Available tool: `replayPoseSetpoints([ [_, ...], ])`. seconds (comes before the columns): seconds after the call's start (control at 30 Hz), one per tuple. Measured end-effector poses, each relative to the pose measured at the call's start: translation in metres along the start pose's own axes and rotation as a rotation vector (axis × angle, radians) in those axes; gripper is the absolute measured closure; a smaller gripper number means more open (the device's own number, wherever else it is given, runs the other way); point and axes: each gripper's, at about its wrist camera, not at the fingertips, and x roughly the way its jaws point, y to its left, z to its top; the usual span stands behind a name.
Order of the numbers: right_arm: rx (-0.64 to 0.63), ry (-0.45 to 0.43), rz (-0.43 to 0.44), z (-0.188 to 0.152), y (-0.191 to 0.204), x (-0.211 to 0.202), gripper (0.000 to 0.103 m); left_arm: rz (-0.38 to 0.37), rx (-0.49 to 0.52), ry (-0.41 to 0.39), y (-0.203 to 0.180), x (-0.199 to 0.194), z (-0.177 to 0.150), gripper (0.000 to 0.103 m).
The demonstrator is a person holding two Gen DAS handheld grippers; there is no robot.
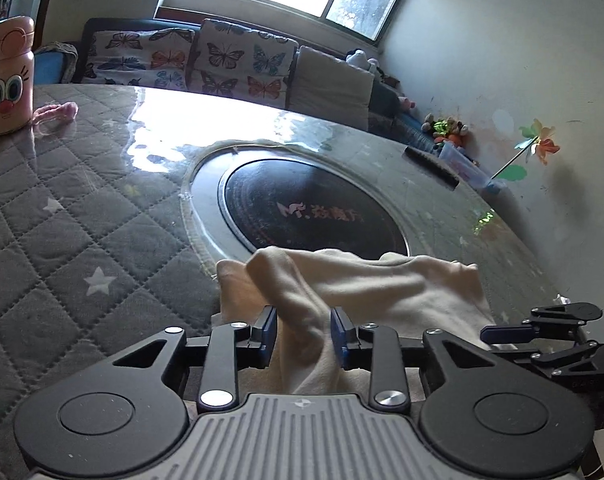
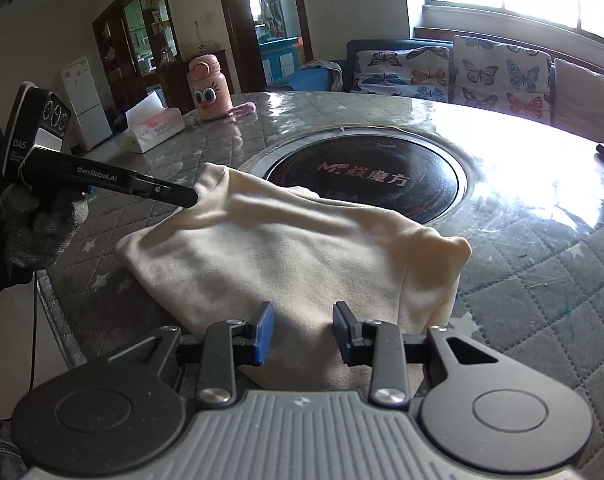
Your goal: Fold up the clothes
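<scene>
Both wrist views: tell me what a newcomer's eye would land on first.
The cream cloth lies bunched on the near edge of the quilted table, with the left gripper and right gripper each straddling a fold of it. Behind it sits a round black cooktop sunk in the table's middle. A pink cartoon-faced bottle stands at the far left edge.

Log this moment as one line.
task: fold clothes | left claw: ridge of cloth between jaws, grip unclear | right claw: closed on cloth's near edge

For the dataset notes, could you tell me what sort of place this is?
Most likely a home living and dining room: a sofa with butterfly cushions, a round table with a built-in hotplate, and a fridge.
</scene>
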Motion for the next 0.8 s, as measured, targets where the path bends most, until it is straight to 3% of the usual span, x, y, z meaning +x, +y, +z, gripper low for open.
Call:
replayPoseSetpoints([
  [0.5,0.019,0.001,0.001,-0.002,-0.001,0.003,0.07,-0.025,-0.155,-0.004,0.023,0.008,0.0,0.074],
  [0.57,0.022,0.001,0.0,-0.002,-0.002,0.004,0.07,-0.022,-0.165,-0.001,0.024,0.01,-0.001,0.094],
  [0.73,0.019,0.003,-0.004,-0.003,-0.001,0.004,0.071,0.08,-0.058,-0.079,0.005,-0.011,0.004,0.098],
  [0.8,0.016,0.004,-0.003,-0.003,-0.001,0.005,0.07,0.127,-0.008,-0.059,0.0,-0.006,0.002,0.098],
])
